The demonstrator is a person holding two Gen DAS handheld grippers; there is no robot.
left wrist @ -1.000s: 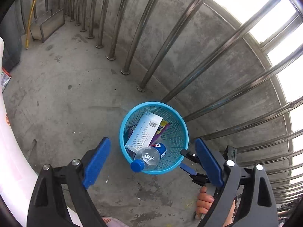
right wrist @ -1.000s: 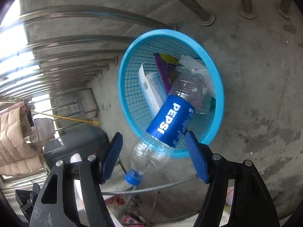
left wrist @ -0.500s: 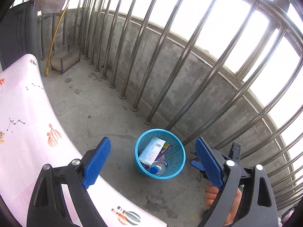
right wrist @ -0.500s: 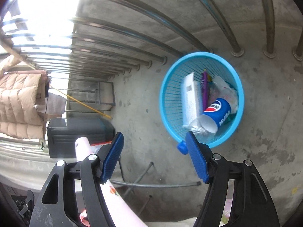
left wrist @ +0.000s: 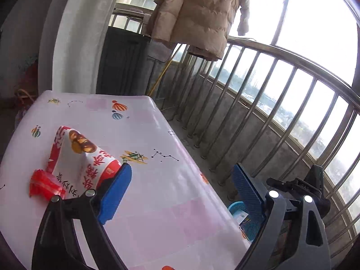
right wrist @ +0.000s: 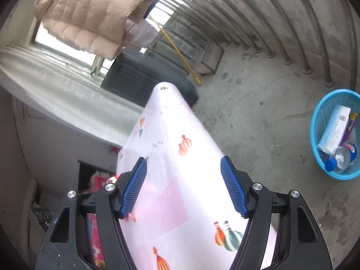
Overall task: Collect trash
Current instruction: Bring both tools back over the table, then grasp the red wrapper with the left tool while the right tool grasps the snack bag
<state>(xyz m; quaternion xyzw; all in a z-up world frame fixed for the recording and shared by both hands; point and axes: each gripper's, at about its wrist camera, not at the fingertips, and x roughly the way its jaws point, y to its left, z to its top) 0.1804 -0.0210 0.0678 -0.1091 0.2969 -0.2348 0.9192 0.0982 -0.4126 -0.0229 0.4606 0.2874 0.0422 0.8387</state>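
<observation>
Red-and-white printed plastic, a snack wrapper [left wrist: 76, 157], now fills the left of the left wrist view, where a second ago that camera looked straight down into the blue basket [right wrist: 319, 121]. The wrapper lies on the pink balloon-print tablecloth [left wrist: 157, 193], its long axis running from the far left down toward the left gripper [left wrist: 180, 193], the red end beside the near blue pad. A crumpled red scrap [left wrist: 43, 185] sits just beside it, at its near-left edge. The left gripper's jaws stand wide with nothing between them; the left pad hangs close to the wrapper, though I cannot tell whether it touches.

The right gripper [right wrist: 183, 184] is up over the table edge too, jaws wide apart and empty. The Pepsi bottle [right wrist: 342, 156] that stood between its pads a second ago now lies in the basket on the concrete floor [right wrist: 258, 112], blue cap toward the near rim, beside a white carton [right wrist: 335, 132] and a purple packet [right wrist: 352, 121]. The basket is well to the right of the table. Beyond, a beige puffer jacket [left wrist: 198, 11] hangs above the steel railing [left wrist: 270, 72].
</observation>
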